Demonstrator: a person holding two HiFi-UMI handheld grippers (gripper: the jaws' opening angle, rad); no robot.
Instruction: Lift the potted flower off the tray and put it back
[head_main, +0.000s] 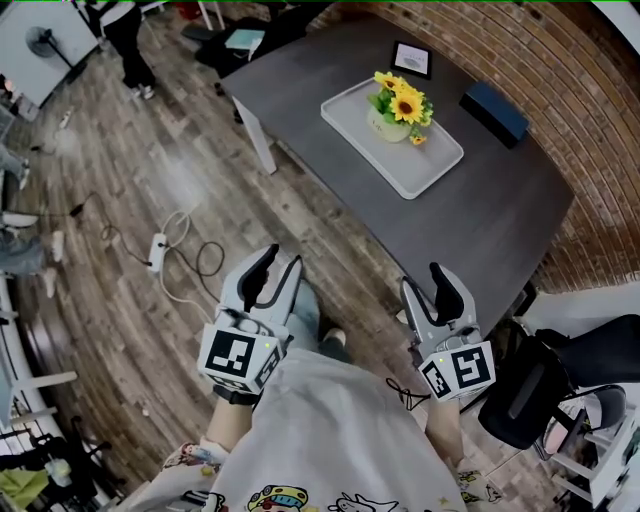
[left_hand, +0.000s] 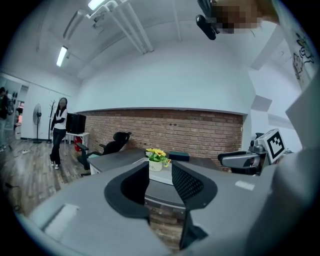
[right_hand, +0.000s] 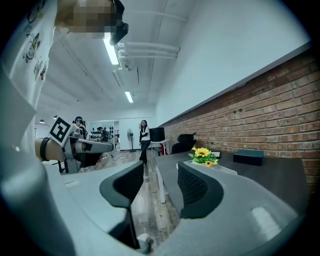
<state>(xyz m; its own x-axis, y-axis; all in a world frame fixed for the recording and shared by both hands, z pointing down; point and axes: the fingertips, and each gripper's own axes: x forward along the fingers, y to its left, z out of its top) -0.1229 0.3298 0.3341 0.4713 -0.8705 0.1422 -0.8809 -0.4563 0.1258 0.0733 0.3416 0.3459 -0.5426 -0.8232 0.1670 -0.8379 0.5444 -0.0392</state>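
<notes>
A small white pot of yellow sunflowers (head_main: 398, 110) stands on a white tray (head_main: 420, 185) on the dark table (head_main: 480, 225). Both grippers hang near the person's body, well short of the table's near edge. My left gripper (head_main: 275, 268) is open with nothing between its jaws, and so is my right gripper (head_main: 425, 290). In the left gripper view the potted flower (left_hand: 156, 159) shows far off just above the open gripper (left_hand: 160, 172). In the right gripper view the flower (right_hand: 204, 156) lies to the right of the open gripper (right_hand: 161, 180).
A dark blue box (head_main: 494, 110) and a small black frame (head_main: 411, 60) lie on the table beyond the tray. A brick wall runs behind it. A black office chair (head_main: 560, 380) stands at the right. A power strip with cables (head_main: 158, 252) lies on the wood floor; a person (head_main: 128, 40) stands far left.
</notes>
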